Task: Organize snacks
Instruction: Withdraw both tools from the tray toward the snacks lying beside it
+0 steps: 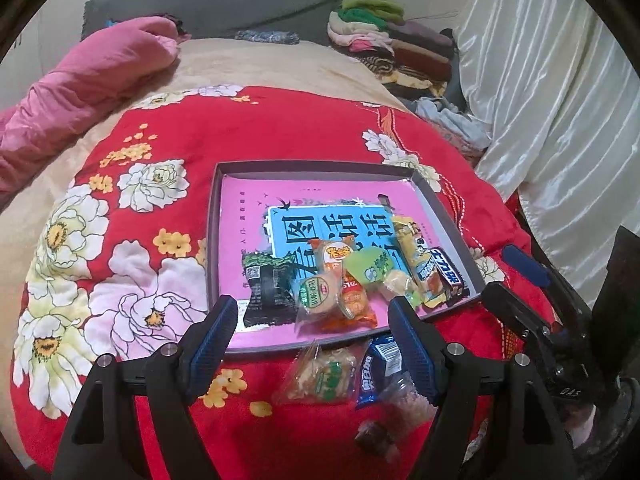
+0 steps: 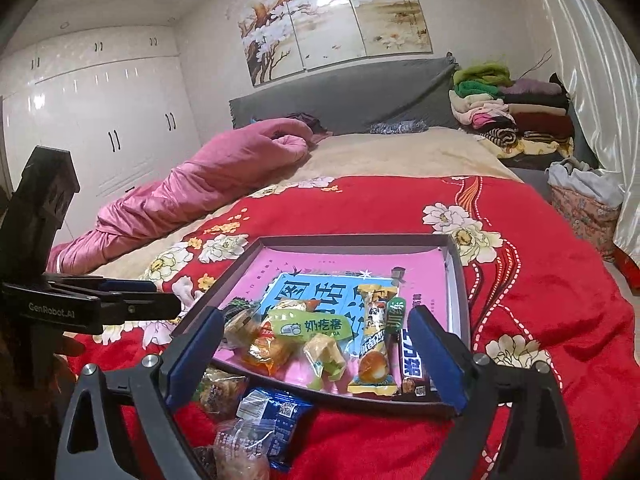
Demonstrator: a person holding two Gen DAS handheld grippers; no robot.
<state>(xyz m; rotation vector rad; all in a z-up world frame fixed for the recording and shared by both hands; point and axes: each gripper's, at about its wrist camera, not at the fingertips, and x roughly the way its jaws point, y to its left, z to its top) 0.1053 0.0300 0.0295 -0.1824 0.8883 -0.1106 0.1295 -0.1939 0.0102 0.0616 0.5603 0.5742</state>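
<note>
A shallow grey box (image 1: 213, 216) with a pink and blue printed floor lies on the red floral blanket (image 1: 280, 128). Several wrapped snacks lie in its near part: a dark packet (image 1: 264, 292), a round biscuit pack (image 1: 318, 300), a green packet (image 1: 370, 266), a yellow bar (image 1: 416, 256), a dark chocolate bar (image 1: 450, 276). Loose snacks lie on the blanket before the box: a clear biscuit pack (image 1: 324, 376) and a blue packet (image 1: 378, 372). My left gripper (image 1: 316, 320) is open and empty above them. My right gripper (image 2: 316, 344) is open and empty over the box's near edge (image 2: 360, 392).
A pink quilt (image 1: 92, 80) lies at the back left of the bed. Folded clothes (image 1: 384, 40) are stacked at the back right by the grey headboard (image 2: 340, 96). White curtains (image 1: 560, 100) hang on the right. White wardrobes (image 2: 100, 120) stand on the left.
</note>
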